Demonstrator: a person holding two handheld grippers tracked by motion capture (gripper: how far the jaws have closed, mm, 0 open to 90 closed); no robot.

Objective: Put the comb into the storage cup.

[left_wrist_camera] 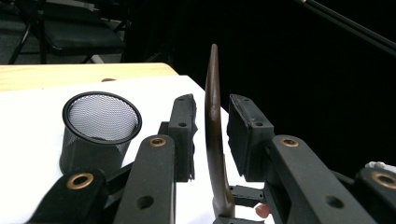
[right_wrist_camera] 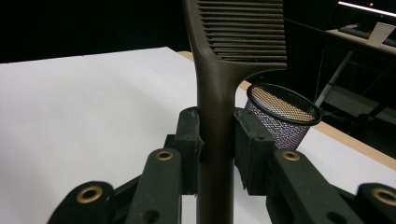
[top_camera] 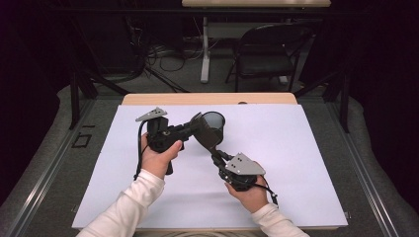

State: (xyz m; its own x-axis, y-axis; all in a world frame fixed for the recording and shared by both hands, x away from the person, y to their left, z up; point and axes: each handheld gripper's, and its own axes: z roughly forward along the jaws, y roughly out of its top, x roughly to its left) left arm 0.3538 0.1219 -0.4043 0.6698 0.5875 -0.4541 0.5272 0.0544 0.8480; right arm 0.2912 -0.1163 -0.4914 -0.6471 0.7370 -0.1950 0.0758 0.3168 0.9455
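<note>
A dark brown comb (top_camera: 205,133) is held up over the white sheet (top_camera: 296,163). My right gripper (top_camera: 218,157) (right_wrist_camera: 217,115) is shut on the comb's handle (right_wrist_camera: 215,140), with the toothed part (right_wrist_camera: 243,32) rising above the jaws. My left gripper (top_camera: 195,127) (left_wrist_camera: 212,100) comes in from the left and straddles the comb (left_wrist_camera: 214,116), seen edge-on. A thin gap shows on each side between the comb and the pads (left_wrist_camera: 245,126). A black mesh cup (top_camera: 215,119) (left_wrist_camera: 100,121) (right_wrist_camera: 282,116) stands upright on the sheet just behind the comb.
The white sheet covers most of a wooden table (top_camera: 207,98), whose bare far edge lies right behind the cup. Beyond it stand a black folding chair (top_camera: 267,54) and a desk leg with cables on the floor. A metal rail (top_camera: 365,168) runs along each side of the table.
</note>
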